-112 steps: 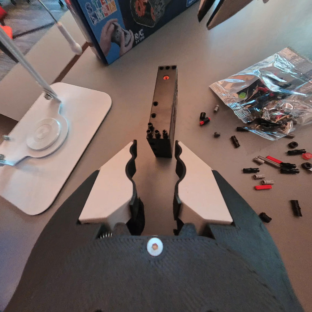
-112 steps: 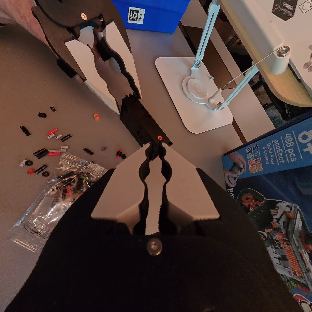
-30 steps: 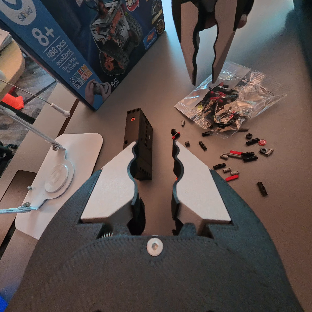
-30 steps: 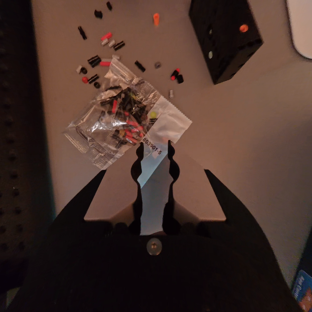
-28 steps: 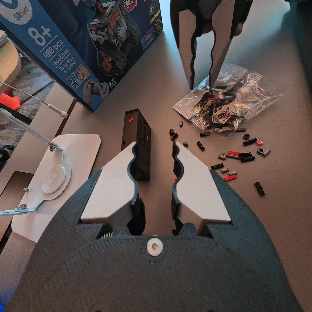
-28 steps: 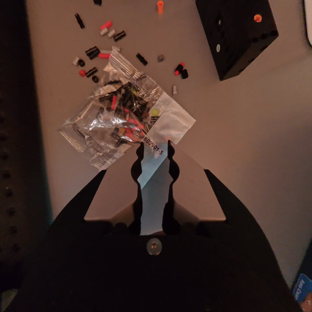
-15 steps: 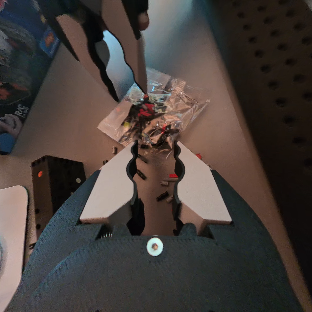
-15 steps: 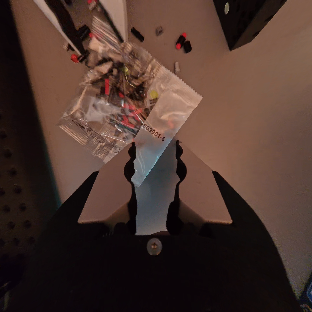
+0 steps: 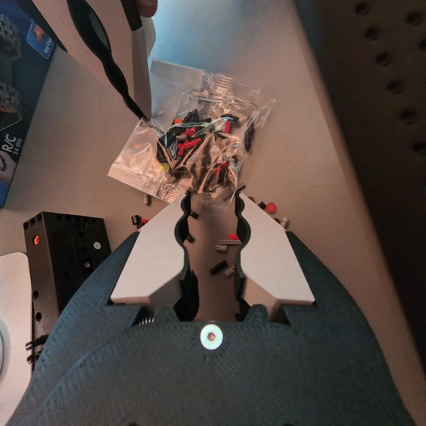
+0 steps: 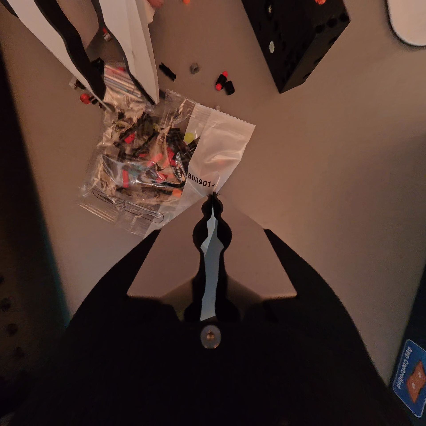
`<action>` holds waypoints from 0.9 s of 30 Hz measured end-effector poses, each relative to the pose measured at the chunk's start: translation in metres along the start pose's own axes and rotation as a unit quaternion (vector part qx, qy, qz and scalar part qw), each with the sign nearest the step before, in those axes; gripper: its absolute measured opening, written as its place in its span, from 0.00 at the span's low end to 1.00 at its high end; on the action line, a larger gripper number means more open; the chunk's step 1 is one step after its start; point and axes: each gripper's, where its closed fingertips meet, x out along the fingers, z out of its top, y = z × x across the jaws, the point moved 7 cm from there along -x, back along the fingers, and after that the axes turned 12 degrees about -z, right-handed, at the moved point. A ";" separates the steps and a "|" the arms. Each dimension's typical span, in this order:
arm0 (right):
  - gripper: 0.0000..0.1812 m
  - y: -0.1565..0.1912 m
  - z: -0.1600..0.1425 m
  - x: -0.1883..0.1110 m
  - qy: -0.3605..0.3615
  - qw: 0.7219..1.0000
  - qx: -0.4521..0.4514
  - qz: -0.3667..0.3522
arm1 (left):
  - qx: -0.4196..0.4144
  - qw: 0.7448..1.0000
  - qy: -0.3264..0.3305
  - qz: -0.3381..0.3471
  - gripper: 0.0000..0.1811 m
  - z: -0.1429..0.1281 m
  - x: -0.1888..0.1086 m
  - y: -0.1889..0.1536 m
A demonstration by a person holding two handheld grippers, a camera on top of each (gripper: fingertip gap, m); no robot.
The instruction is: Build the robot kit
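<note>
A clear plastic bag (image 9: 196, 149) of small black and red toy pins lies on the grey table. My left gripper (image 9: 212, 196) is open, its tips at the bag's near edge, with loose pins (image 9: 219, 267) on the table between its fingers. My right gripper (image 10: 213, 196) is shut on the white corner of the bag (image 10: 161, 161). In the left wrist view the right gripper (image 9: 144, 117) comes down from the upper left onto that corner. In the right wrist view the left gripper (image 10: 129, 105) straddles the bag's far edge.
A black block with holes (image 9: 64, 244) lies left of the left gripper, also in the right wrist view (image 10: 299, 41). Loose pins (image 10: 223, 83) lie beside it. A blue toy box (image 9: 13, 92), a white stand base (image 9: 11, 299) and a dark perforated panel (image 9: 380, 115) border the table. Tip to tip, the grippers are about 10 cm apart.
My right gripper has closed on the bag's corner. My left gripper has swung right from the black block to the bag's near edge and stays open.
</note>
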 end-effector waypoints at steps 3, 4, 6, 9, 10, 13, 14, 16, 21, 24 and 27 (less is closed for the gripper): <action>0.00 -0.003 0.006 -0.008 -0.022 1.000 0.000 -0.013 | 0.002 1.000 -0.001 0.005 0.20 -0.001 -0.002 0.001; 0.00 -0.003 0.009 -0.011 -0.031 0.999 -0.001 -0.017 | 0.003 1.000 0.000 0.007 0.20 -0.001 -0.002 0.001; 0.00 -0.005 0.015 -0.018 -0.051 0.998 0.000 -0.029 | 0.006 1.000 0.004 0.013 0.20 -0.001 -0.003 0.002; 0.00 -0.005 0.019 -0.023 -0.061 0.998 0.001 -0.035 | 0.005 1.000 0.003 0.014 0.20 -0.001 -0.004 0.002; 0.00 -0.006 0.019 -0.023 -0.060 0.997 0.000 -0.039 | 0.006 1.000 0.006 0.016 0.20 -0.002 -0.004 0.002; 0.00 -0.008 0.020 -0.026 -0.069 0.997 0.004 -0.043 | 0.008 1.000 0.007 0.018 0.20 -0.002 -0.005 0.003; 0.00 -0.008 0.020 -0.027 -0.074 0.996 0.007 -0.039 | 0.007 1.000 0.006 0.019 0.20 -0.002 -0.005 0.003; 0.00 -0.010 0.018 -0.026 -0.075 0.996 0.016 -0.034 | 0.006 1.000 0.006 0.021 0.21 -0.002 -0.006 0.004; 0.00 -0.014 0.015 -0.023 -0.073 0.996 0.028 -0.035 | 0.002 1.000 0.010 0.026 0.21 -0.005 -0.008 0.006; 0.00 -0.015 0.010 -0.019 -0.060 0.997 0.034 -0.029 | 0.001 1.000 0.008 0.029 0.21 -0.005 -0.010 0.006; 0.02 -0.014 0.008 -0.016 -0.059 0.997 0.034 -0.025 | 0.000 0.999 0.007 0.034 0.22 -0.006 -0.013 0.007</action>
